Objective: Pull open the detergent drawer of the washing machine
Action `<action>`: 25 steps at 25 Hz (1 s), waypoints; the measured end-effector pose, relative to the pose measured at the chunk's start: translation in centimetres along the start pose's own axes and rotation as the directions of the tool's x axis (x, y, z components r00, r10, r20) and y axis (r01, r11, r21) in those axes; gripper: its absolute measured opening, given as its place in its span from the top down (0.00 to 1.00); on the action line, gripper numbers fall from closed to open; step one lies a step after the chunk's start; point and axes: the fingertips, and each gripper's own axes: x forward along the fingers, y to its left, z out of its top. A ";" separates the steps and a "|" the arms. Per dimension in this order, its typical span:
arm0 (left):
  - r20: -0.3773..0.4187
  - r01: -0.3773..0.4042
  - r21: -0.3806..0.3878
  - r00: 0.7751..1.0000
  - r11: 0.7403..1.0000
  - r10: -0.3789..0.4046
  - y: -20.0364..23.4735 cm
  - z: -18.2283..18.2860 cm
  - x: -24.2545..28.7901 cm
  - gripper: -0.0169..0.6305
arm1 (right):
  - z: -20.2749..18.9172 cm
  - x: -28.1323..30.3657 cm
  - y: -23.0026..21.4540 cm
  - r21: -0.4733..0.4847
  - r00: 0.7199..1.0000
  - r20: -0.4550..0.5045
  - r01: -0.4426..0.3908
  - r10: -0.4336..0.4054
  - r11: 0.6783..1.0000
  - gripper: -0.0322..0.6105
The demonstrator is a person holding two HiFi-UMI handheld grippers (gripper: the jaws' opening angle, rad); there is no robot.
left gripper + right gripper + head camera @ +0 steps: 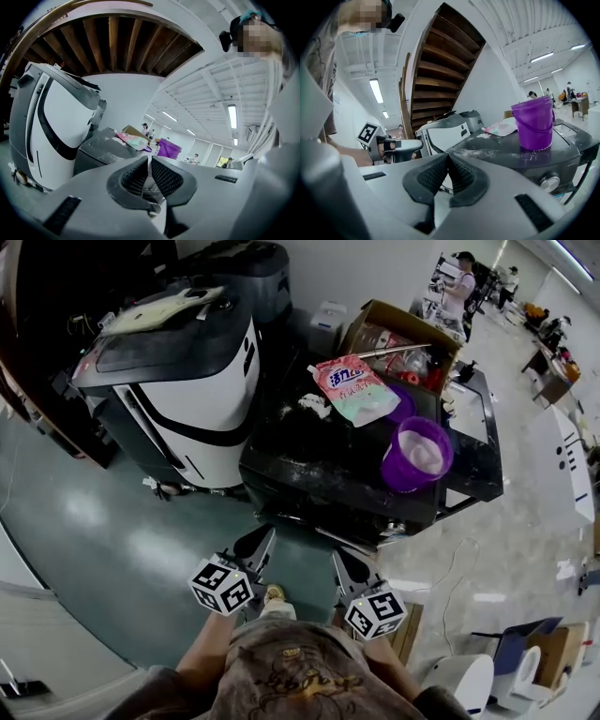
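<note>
1. Since left gripper (260, 540) and right gripper (345, 561) both sit clenched and empty just before the washing machine (337, 465), neither can hook its detergent drawer, indistinct on its front.
2. Jerking could spill the purple bucket (417, 454) on top.

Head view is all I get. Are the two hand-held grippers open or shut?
Observer: The left gripper view shows the left hand-held gripper shut, with nothing between its jaws.
Operator: And the other one?
Observer: The right hand-held gripper is shut and empty too.
Operator: What's on the washer's front? I only see its top.
Observer: The right gripper view shows a round knob on the front of the black washing machine, below the purple bucket.
</note>
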 end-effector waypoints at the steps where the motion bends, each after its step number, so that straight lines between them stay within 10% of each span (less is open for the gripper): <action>1: 0.001 0.008 -0.011 1.000 1.000 -0.008 0.4 0.0 0.2 0.94 | -0.1 0.3 -0.1 0.003 1.000 -0.002 0.005 -0.005 1.000 0.95; 25: 0.040 0.159 -0.322 0.987 0.933 -0.154 5.8 -3.1 4.3 0.37 | -1.0 2.0 -1.9 0.000 0.996 -0.051 0.071 -0.071 0.998 0.95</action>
